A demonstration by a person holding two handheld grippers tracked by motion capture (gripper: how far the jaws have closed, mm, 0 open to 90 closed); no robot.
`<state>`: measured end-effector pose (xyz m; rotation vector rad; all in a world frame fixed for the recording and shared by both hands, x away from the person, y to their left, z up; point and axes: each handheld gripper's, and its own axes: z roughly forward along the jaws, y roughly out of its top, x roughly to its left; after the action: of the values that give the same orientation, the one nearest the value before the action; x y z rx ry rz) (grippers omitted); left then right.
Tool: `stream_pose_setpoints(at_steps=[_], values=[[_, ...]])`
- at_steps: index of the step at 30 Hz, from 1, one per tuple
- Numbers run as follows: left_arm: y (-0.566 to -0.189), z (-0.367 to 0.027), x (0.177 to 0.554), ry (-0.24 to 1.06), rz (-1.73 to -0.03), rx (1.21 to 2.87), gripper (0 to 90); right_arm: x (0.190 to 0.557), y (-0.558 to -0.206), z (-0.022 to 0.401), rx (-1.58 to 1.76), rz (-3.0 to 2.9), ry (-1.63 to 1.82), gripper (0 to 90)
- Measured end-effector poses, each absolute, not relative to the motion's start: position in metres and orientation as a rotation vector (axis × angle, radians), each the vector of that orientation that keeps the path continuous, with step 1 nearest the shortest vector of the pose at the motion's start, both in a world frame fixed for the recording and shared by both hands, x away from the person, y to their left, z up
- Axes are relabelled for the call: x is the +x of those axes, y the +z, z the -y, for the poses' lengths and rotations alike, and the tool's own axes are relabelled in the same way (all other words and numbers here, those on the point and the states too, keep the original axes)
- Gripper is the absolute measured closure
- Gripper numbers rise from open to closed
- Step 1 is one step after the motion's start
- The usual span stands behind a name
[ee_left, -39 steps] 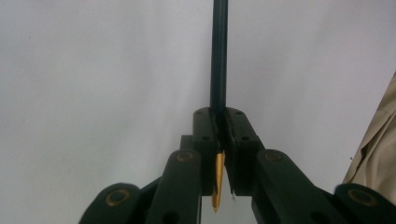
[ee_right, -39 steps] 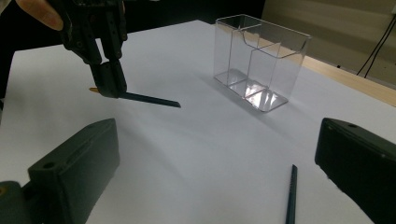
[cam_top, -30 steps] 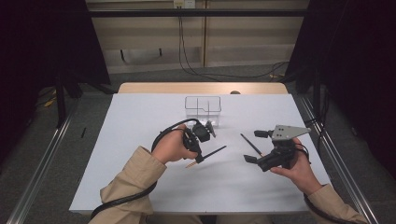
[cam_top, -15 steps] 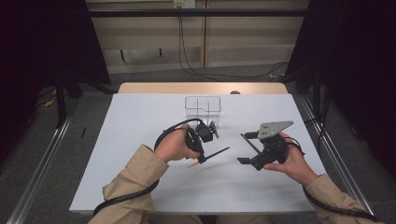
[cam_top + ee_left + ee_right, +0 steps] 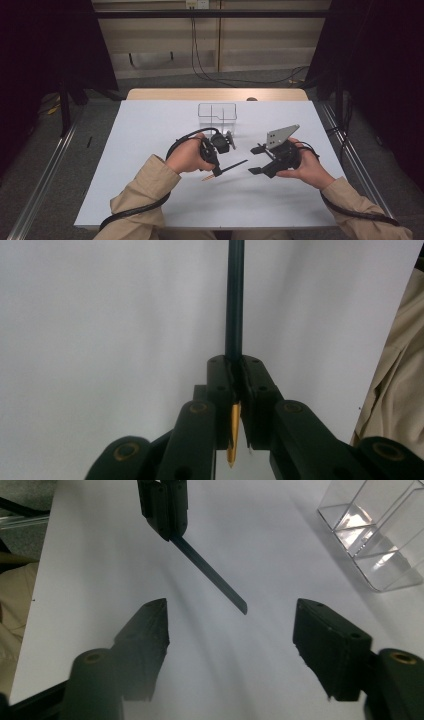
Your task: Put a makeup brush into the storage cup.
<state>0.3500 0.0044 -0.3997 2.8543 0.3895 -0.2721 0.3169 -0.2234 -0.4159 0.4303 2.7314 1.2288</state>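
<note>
A thin dark pencil [image 5: 227,167] with a golden-orange tip is clamped in my left gripper [image 5: 216,170], which is shut on it just above the white table. In the left gripper view the dark shaft [image 5: 234,300] runs straight out past the jaws and the golden tip [image 5: 233,435] pokes back behind them. My right gripper [image 5: 255,160] faces the pencil's free end from the right; its jaws have just been closing but still stand apart. In the right gripper view the pencil [image 5: 210,572] points at that gripper [image 5: 232,625], its end at the mouth of the gap and touching neither jaw.
A clear plastic box [image 5: 217,114] with a divider stands behind the grippers, also at the upper right as the clear box [image 5: 370,535]. The white table [image 5: 150,130] has a wooden strip at its far edge. Cables trail from both grippers along the sleeves.
The right gripper has moved left towards the pencil's free end and its jaws have narrowed. The left gripper and the pencil have stayed put.
</note>
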Motion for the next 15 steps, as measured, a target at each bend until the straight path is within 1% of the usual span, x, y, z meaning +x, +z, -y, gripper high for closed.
stream_pose_setpoints(at_steps=[3, 4, 5, 10, 15], values=[[-0.400, -0.003, 0.350, -0.277, -0.382, 2.853, 84.2, 0.318, -0.414, 0.221, 0.402, -2.733, 1.232, 37.8], [-0.400, -0.003, 0.349, -0.280, -0.401, 2.842, 84.2, 0.318, -0.413, 0.219, 0.380, -2.737, 1.235, 42.9], [-0.400, -0.002, 0.350, -0.279, -0.371, 2.856, 84.2, 0.318, -0.413, 0.218, 0.355, -2.747, 1.239, 45.8], [-0.401, 0.001, 0.349, -0.289, -0.350, 2.849, 84.2, 0.320, -0.414, 0.209, 0.297, -2.775, 1.203, 46.4], [-0.401, 0.003, 0.348, -0.298, -0.356, 2.838, 84.2, 0.320, -0.416, 0.201, 0.229, -2.796, 1.173, 51.8]])
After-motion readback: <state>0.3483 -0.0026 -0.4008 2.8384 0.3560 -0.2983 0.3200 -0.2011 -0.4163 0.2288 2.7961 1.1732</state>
